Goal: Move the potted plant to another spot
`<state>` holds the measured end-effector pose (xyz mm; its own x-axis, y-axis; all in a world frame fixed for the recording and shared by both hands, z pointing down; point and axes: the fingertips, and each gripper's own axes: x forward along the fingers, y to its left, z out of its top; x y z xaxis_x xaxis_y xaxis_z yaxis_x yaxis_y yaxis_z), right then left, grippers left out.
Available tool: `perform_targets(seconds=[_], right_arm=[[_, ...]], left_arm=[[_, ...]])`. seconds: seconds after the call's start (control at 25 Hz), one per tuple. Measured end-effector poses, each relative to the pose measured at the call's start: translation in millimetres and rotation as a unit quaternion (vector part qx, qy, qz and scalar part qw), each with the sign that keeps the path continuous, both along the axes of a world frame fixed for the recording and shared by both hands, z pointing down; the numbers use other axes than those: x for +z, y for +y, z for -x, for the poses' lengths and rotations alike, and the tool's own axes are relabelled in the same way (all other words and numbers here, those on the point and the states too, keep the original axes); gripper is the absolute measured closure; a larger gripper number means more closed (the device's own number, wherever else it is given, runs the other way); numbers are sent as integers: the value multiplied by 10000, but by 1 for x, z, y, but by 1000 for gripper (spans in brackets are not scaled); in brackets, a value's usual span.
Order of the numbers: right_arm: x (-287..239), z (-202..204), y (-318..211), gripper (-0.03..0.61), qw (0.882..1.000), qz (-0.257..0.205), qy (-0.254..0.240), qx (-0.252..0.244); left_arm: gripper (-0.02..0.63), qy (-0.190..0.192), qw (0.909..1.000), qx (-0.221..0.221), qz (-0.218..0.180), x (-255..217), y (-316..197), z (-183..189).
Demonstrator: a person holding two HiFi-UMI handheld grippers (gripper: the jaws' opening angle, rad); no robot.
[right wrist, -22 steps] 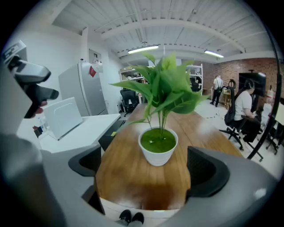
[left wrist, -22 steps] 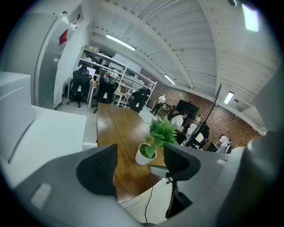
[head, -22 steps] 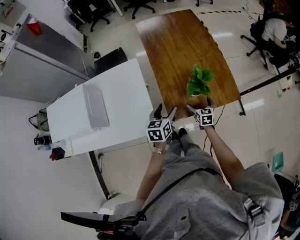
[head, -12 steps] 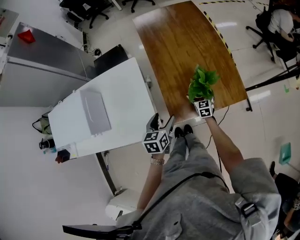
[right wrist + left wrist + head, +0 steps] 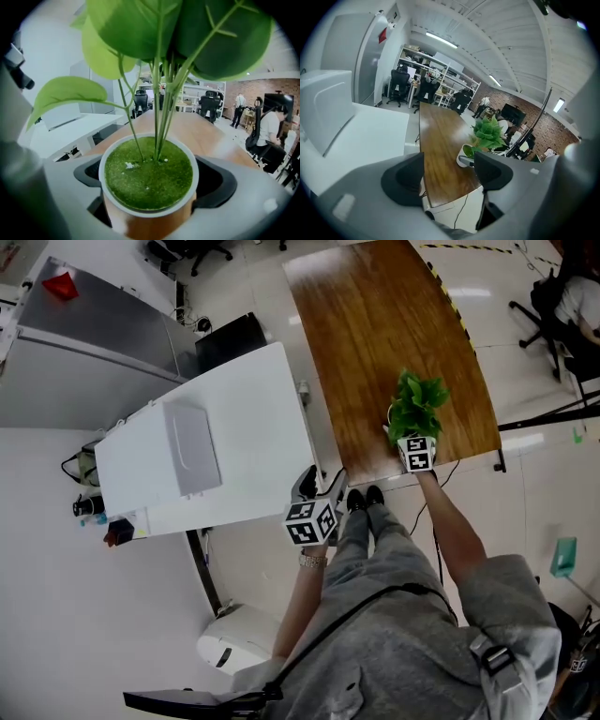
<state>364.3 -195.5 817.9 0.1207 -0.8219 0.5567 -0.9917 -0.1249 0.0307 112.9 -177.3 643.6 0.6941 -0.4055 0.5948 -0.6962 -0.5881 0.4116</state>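
**Right tool** (image 5: 149, 185) clamped on the potted plant (image 5: 148, 174), 1 jaw against each side of the white pot; pot base cut off below, so contact with the wooden table (image 5: 375, 334) cannot be judged. Plant at the table's near end, towards the right corner; in the head view, leaves and the right tool hide the pot. **Left tool** (image 5: 447, 174): 2 jaws apart, nothing between them; held off the table's near edge, beside the white table (image 5: 253, 399).

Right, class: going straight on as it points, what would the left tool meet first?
Probably the near end of the long brown wooden table, between the open jaws of the left tool; depth unclear.
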Motion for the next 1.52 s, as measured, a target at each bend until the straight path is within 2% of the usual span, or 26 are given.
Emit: perform_targets(seconds=[0.24, 0.36, 0.44, 0.6, 0.76, 0.84, 0.96, 1.04, 1.16, 1.28, 1.4, 1.52], right_arm=[[-23, 21, -6, 20, 9984, -130, 145, -528], [-47, 57, -19, 20, 9947, -271, 168, -980], [-60, 93, -38, 20, 9887, -375, 129, -1448], [-75, 192, -79, 20, 9681, -574, -32, -2439], [-81, 303, -101, 20, 9385, -695, -263, -3370], [-72, 353, -104, 20, 9251, -575, -310, -3739], [-46, 408, -105, 20, 9136, -278, -357, -4041], [-33, 425, -104, 20, 9111, -193, -336, -4103], [-27, 435, -107, 20, 9101, -319, -265, -4124], [-27, 440, -109, 9, 9048, -437, -138, -4233], [-26, 441, -106, 3, 9000, -386, -219, -4336], [-31, 433, -98, -5, 8996, -379, -386, -4333]], left_arm=[[264, 69, 9998, -192, -61, -6, 3, 1], [264, 99, 9995, -285, -107, -16, 5, 9], [265, 12, 9986, -498, -165, -20, 6, 23], [273, -212, 9928, -1171, -155, -17, 6, 71], [285, -285, 9816, -1890, -51, -13, 13, 129], [291, -318, 9743, -2230, 5, -11, 20, 157], [296, -353, 9625, -2690, 84, -7, 34, 195], [299, -357, 9560, -2911, 125, -5, 43, 213], [308, -387, 9480, -3154, 186, -2, 57, 232], [310, -426, 9437, -3271, 252, 4, 65, 240], [310, -395, 9470, -3176, 291, 7, 64, 237], [311, -356, 9563, -2891, 268, 5, 61, 224]])
